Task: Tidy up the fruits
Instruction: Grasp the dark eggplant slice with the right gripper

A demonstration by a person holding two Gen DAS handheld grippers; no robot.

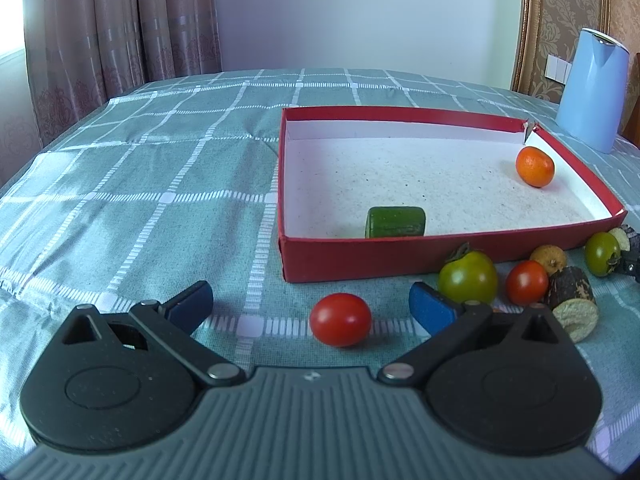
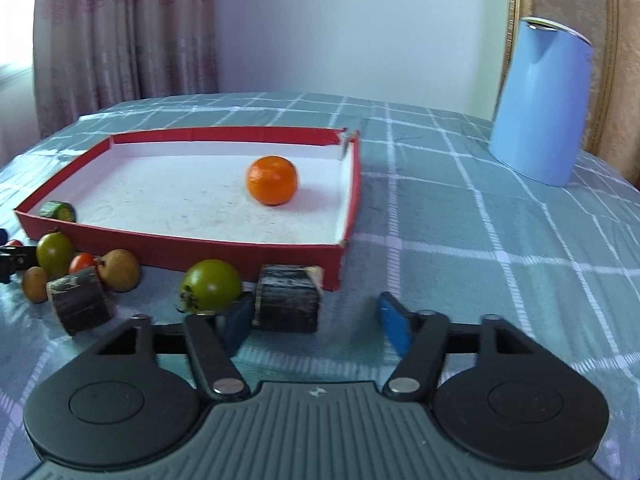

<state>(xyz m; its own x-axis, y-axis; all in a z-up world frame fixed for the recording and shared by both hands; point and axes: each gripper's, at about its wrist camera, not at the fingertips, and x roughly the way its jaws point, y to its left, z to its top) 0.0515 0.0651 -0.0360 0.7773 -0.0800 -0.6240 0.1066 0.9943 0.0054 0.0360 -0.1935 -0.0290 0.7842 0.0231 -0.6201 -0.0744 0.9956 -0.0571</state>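
Observation:
A red tomato (image 1: pixel 340 320) lies on the cloth between the wide-apart fingers of my left gripper (image 1: pixel 312 302), touching neither pad. My right gripper (image 2: pixel 316 322) is open around a dark bark-skinned chunk (image 2: pixel 288 300). Its left pad sits close beside the chunk and its right pad stands well clear. A green tomato (image 2: pixel 210 286) rests just left of that chunk. The red box (image 1: pixel 400 114) (image 2: pixel 224 132) holds an orange (image 1: pixel 535 167) (image 2: pixel 273 180) and a green cucumber piece (image 1: pixel 395 222) (image 2: pixel 58 211).
Along the box's near wall lie another green tomato (image 1: pixel 467 278), a small red tomato (image 1: pixel 526 282), a brown round fruit (image 1: pixel 549 258) and a second dark chunk (image 1: pixel 572 304). A blue jug (image 2: pixel 540 100) stands behind the box on the checked green cloth (image 1: pixel 160 160).

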